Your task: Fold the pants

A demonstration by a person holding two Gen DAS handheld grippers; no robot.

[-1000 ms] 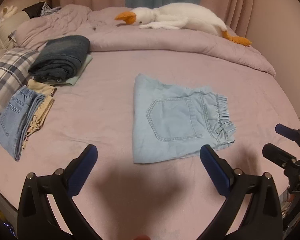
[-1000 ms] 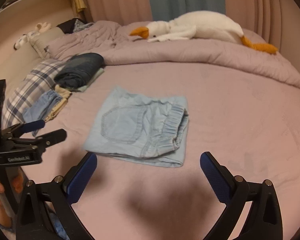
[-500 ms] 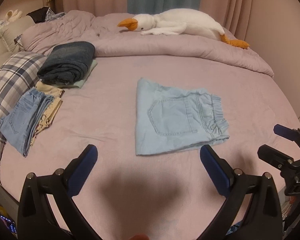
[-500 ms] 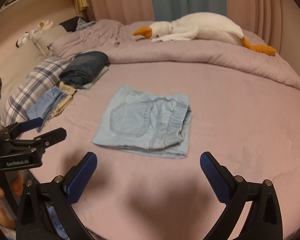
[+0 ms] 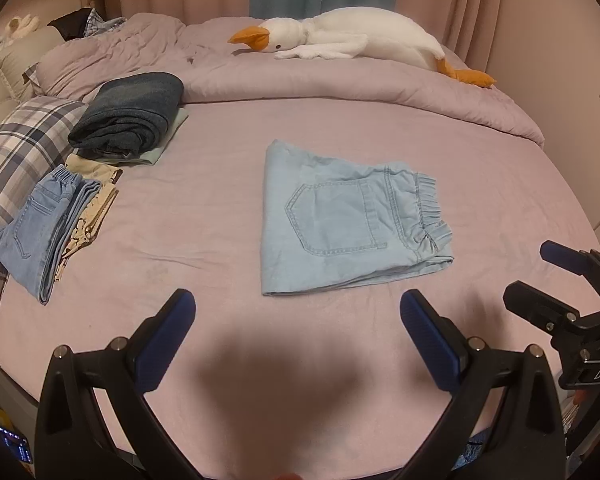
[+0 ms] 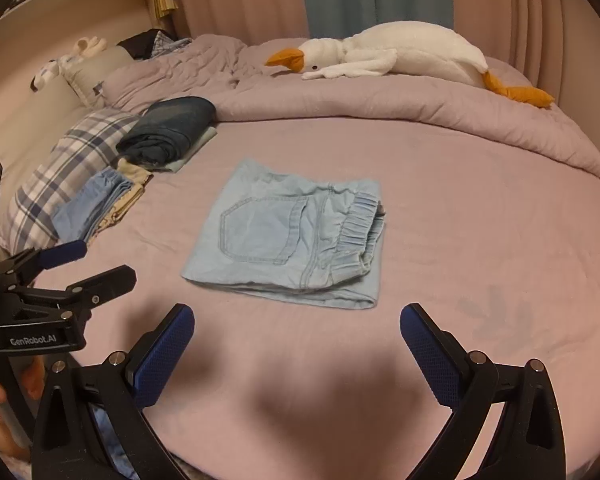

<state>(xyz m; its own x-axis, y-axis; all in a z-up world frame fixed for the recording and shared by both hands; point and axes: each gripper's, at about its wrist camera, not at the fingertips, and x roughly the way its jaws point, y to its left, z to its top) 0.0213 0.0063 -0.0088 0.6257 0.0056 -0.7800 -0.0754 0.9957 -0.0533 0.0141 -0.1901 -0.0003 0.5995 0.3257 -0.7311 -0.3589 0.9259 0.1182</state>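
Folded pants flat on bed
Left gripper fingers apart, empty; right gripper likewise, clear of pants

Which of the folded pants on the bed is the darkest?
The dark navy jeans, stacked on a pale green garment near the plaid pillow.

The pants are soft, matt pale denim with visible stitching, lying on a bed of smooth matt mauve cloth. At the upper right a fluffy plush goose rests. Each gripper, left gripper and right gripper, is matt black plastic with rough-textured blue pads and shiny metal pins.
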